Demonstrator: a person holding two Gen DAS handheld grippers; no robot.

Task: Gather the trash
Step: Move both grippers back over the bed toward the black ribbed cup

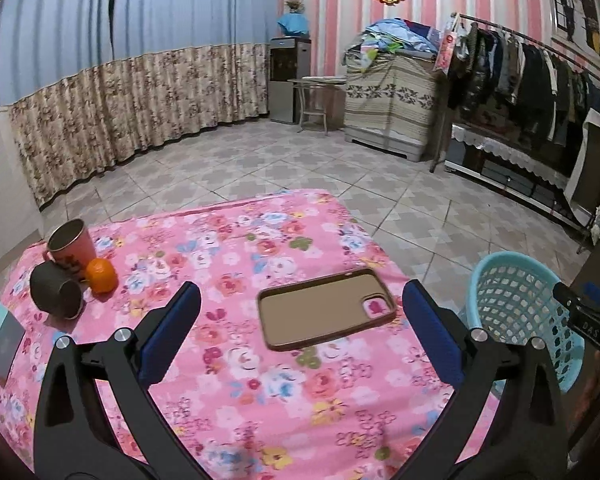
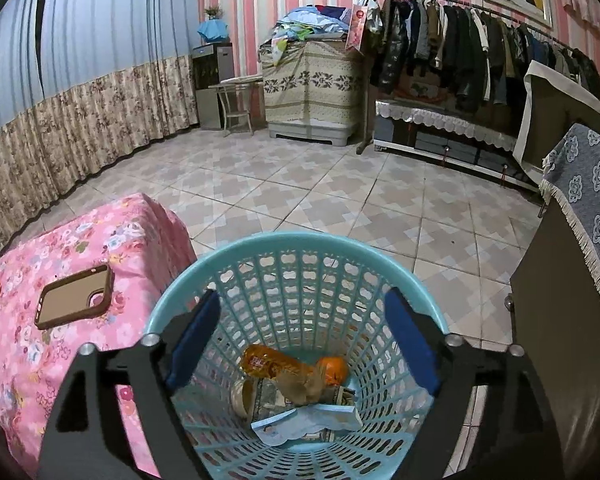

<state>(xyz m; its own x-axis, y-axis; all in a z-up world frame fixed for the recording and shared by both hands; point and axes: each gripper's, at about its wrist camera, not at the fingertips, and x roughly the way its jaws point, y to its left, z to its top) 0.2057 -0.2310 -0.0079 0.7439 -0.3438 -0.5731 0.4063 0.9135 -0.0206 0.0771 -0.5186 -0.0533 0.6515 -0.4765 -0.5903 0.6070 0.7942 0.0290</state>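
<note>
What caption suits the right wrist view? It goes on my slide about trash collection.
Open right gripper above the blue basket, which holds a bottle and paper scraps.

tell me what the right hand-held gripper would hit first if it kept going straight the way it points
Probably the trash in the blue basket: the open right hand-held gripper points down into it, toward the orange bottle lying on top. Depth is hard to judge.
</note>
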